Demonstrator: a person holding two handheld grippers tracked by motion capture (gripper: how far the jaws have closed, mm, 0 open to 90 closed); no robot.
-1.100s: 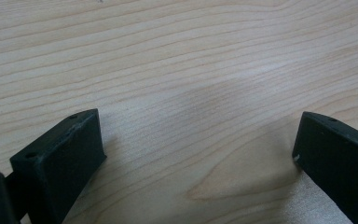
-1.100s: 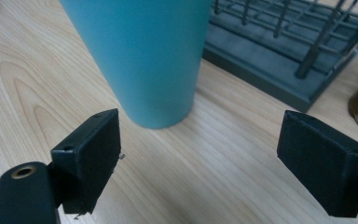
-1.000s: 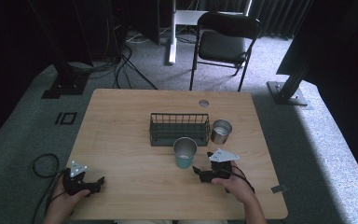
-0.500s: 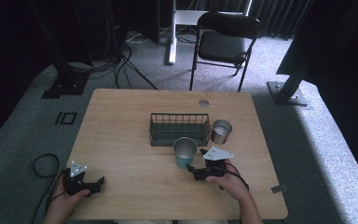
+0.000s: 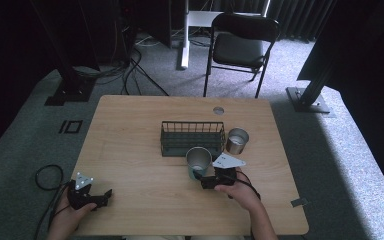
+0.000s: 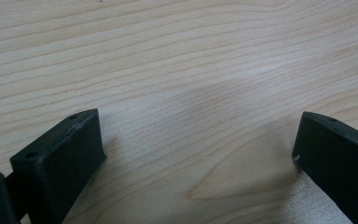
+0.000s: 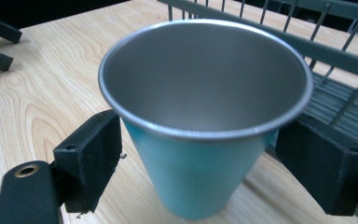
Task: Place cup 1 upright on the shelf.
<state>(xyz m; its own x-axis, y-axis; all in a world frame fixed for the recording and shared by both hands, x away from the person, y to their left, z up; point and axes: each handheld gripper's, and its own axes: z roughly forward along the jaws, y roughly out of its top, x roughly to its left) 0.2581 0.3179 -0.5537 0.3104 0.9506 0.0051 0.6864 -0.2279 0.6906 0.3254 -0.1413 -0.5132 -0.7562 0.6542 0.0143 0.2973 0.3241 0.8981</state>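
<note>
Cup (image 7: 205,116) empty btwn jaws, basket (image 5: 192,138) empty

Matt pale-grained wood table (image 5: 130,145), brushed-metal cup (image 7: 205,116) (glossy teal outside)

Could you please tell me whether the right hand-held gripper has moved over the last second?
Yes. In the high view the right hand-held gripper has slid left toward the teal cup, which now sits between its open jaws, just in front of the wire basket.
</note>
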